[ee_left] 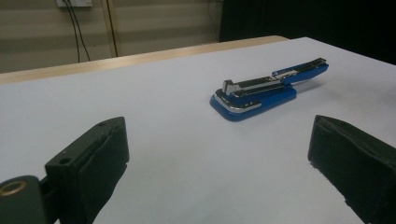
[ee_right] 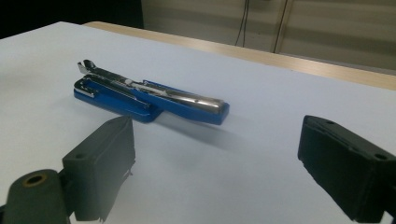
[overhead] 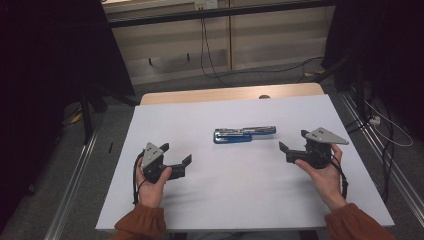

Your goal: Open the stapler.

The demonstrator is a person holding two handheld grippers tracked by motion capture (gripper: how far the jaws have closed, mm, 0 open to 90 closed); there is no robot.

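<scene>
high view: above, looking forward and down | gripper views: low, close (opposite sides) | shared: blue stapler [overhead: 244, 134] [ee_left: 266, 89] [ee_right: 149, 95]

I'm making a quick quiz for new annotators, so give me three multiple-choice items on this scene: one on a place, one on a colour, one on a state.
1. Where does the stapler lie?
A. between the two grippers, on the table
B. inside the left gripper
C. on the floor

2. What colour is the stapler's body?
A. red
B. blue
C. green

3. How do the jaws of the left gripper and the right gripper stand?
A. both open
B. both shut
C. right shut on the stapler

Answers: 1 A, the high view shows it mid-table with a gripper on either side; 2 B, blue with silver metal parts; 3 A, each gripper view shows its jaws wide apart with nothing between them.
</scene>
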